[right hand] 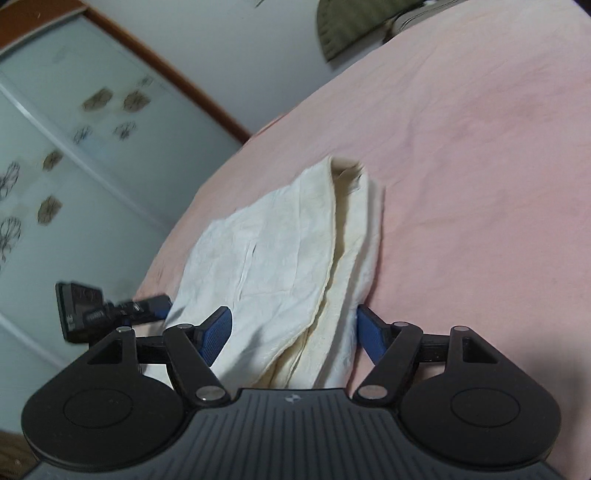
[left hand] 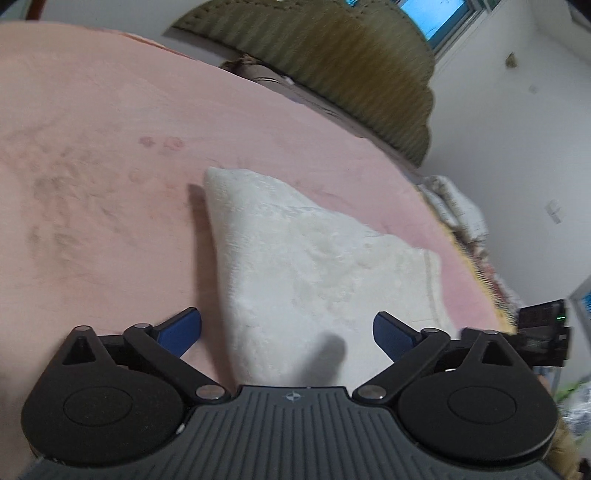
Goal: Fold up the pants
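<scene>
While a pair of cream-white pants (left hand: 310,266) lies already folded into a compact, layered bundle on a pink bed (left hand: 92,184), two handheld tools hover low over its near end. Judging by the stacked layers, most of the folding looks done; what seems left is a last fold or a final straightening, and neither tool has hold of the cloth.

From the left wrist view, the left tool (left hand: 287,330) stands spread wide, its blue fingers (left hand: 181,330) clear on either side of the bundle's near end, nothing pinched between them. This view shows the bundle's smooth top face, tapering to a far corner, a green padded headboard (left hand: 332,66) against the wall beyond, and a window (left hand: 436,18) at the upper right.

From the right wrist view, the right tool (right hand: 293,328) is partly open and straddles the pants (right hand: 288,251); its blue fingers (right hand: 218,328) sit close to both sides of the cloth, the right-hand one just beside or perhaps touching the edge, though no squeeze shows. Only this view reveals the open side of the fold, where several yellowish-edged layers (right hand: 343,229) stack and a small gap opens at the far end. It also catches the other tool (right hand: 110,306) near the bundle's left side, and a frosted sliding door with flower prints (right hand: 74,129) behind the bed.
</scene>
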Demonstrator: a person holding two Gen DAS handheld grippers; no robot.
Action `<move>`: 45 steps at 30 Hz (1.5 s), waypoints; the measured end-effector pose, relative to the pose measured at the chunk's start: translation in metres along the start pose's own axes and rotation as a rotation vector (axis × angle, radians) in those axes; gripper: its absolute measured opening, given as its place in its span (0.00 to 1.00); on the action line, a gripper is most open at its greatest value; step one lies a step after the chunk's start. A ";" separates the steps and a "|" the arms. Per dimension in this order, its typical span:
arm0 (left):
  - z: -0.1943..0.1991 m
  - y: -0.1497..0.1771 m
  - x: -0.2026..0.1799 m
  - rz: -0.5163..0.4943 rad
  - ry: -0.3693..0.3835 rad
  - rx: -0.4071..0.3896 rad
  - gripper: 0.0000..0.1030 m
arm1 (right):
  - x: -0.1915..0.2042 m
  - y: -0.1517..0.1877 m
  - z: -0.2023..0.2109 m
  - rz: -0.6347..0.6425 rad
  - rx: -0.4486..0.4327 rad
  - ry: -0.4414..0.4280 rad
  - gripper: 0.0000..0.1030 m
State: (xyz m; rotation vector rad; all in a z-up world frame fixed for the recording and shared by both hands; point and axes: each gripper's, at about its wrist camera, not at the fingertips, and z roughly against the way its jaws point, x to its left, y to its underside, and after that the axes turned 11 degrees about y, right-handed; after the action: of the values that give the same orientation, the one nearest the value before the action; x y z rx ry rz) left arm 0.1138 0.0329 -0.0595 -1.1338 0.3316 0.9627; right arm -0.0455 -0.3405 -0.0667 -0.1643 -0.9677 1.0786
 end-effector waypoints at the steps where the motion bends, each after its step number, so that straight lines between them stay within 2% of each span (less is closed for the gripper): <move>1: -0.003 0.001 0.002 0.010 0.036 0.001 0.98 | -0.001 0.000 -0.003 0.006 0.006 -0.019 0.71; 7: -0.020 0.003 0.004 0.028 0.113 -0.001 0.98 | -0.007 -0.015 -0.019 -0.026 0.008 -0.100 0.71; 14: -0.038 -0.001 -0.002 0.066 0.101 -0.024 0.98 | 0.005 -0.019 -0.031 0.020 -0.029 -0.079 0.70; 18: -0.043 0.005 -0.012 -0.029 0.062 -0.016 0.98 | 0.003 -0.008 -0.031 0.061 -0.090 -0.105 0.69; 23: -0.038 0.015 -0.010 -0.080 0.082 -0.036 0.98 | -0.006 -0.002 -0.026 0.043 -0.117 -0.131 0.69; 27: -0.039 0.016 -0.013 -0.103 0.063 -0.026 0.99 | 0.001 -0.005 -0.026 0.083 -0.112 -0.126 0.75; 32: -0.036 0.020 -0.014 -0.149 0.063 -0.009 0.99 | -0.003 -0.006 -0.025 0.064 -0.120 -0.155 0.77; 37: -0.026 0.029 -0.009 -0.129 0.097 -0.032 0.99 | 0.001 -0.005 -0.024 0.097 -0.118 -0.161 0.87; 40: -0.027 0.032 -0.011 -0.147 0.084 -0.043 0.99 | 0.001 -0.004 -0.023 0.094 -0.124 -0.207 0.95; 45: -0.030 0.034 -0.017 -0.188 0.053 -0.037 0.99 | -0.004 -0.005 -0.022 0.084 -0.128 -0.229 0.95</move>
State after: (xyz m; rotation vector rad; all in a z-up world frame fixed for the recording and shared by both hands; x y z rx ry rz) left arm 0.0847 0.0017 -0.0819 -1.2036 0.2462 0.7773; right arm -0.0263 -0.3391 -0.0793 -0.1908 -1.2464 1.1296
